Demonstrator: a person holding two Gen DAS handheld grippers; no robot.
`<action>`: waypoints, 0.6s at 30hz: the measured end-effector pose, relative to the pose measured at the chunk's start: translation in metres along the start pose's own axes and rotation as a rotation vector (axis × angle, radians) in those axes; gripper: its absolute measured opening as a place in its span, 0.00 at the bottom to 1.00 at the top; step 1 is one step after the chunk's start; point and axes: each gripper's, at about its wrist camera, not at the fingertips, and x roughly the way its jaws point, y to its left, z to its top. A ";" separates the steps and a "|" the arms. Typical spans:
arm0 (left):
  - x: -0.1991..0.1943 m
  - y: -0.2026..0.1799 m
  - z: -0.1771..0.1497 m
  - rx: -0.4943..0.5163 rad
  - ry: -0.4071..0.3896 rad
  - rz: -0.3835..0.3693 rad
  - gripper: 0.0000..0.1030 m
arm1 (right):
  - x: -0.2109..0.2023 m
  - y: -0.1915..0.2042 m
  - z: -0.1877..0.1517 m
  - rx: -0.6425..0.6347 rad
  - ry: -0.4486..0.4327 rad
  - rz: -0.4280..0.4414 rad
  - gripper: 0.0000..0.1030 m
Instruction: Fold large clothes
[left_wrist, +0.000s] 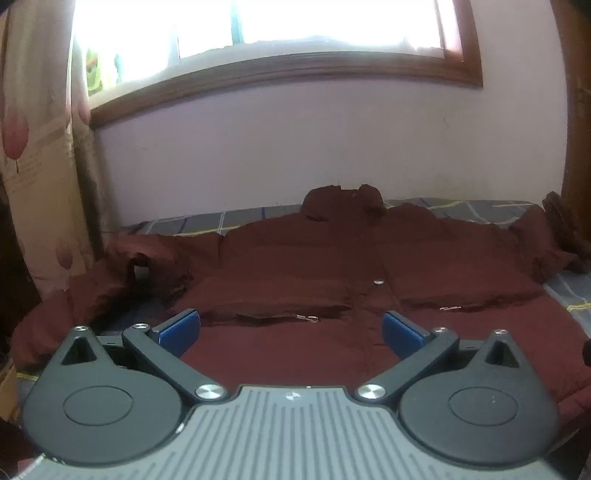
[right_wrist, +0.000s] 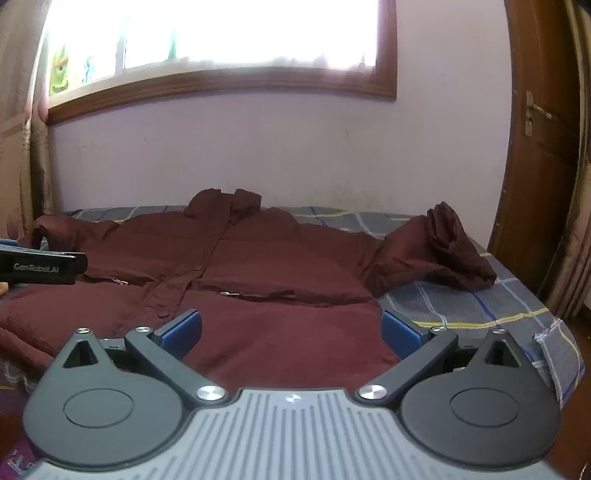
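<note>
A large dark red padded jacket (left_wrist: 295, 266) lies spread face up on the bed, collar toward the far wall, both sleeves stretched out to the sides. It also shows in the right wrist view (right_wrist: 258, 258). My left gripper (left_wrist: 291, 328) is open and empty, above the jacket's lower front near the hem. My right gripper (right_wrist: 291, 328) is open and empty, above the jacket's lower right part. The left gripper's body (right_wrist: 40, 267) shows at the left edge of the right wrist view.
The bed has a grey checked sheet (right_wrist: 480, 306). A white wall (left_wrist: 314, 147) with a wood-framed window stands behind the bed. A curtain (left_wrist: 40, 147) hangs at the left. A brown wooden door (right_wrist: 535, 166) is at the right.
</note>
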 end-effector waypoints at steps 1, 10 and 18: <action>0.000 0.000 0.000 -0.011 0.002 0.006 1.00 | 0.000 0.000 0.000 0.002 0.015 0.004 1.00; 0.005 0.009 -0.007 -0.072 0.100 0.006 1.00 | 0.011 0.000 -0.010 0.019 0.052 0.011 1.00; 0.016 0.001 -0.008 -0.047 0.119 -0.014 1.00 | 0.014 0.001 -0.008 0.029 0.073 0.018 1.00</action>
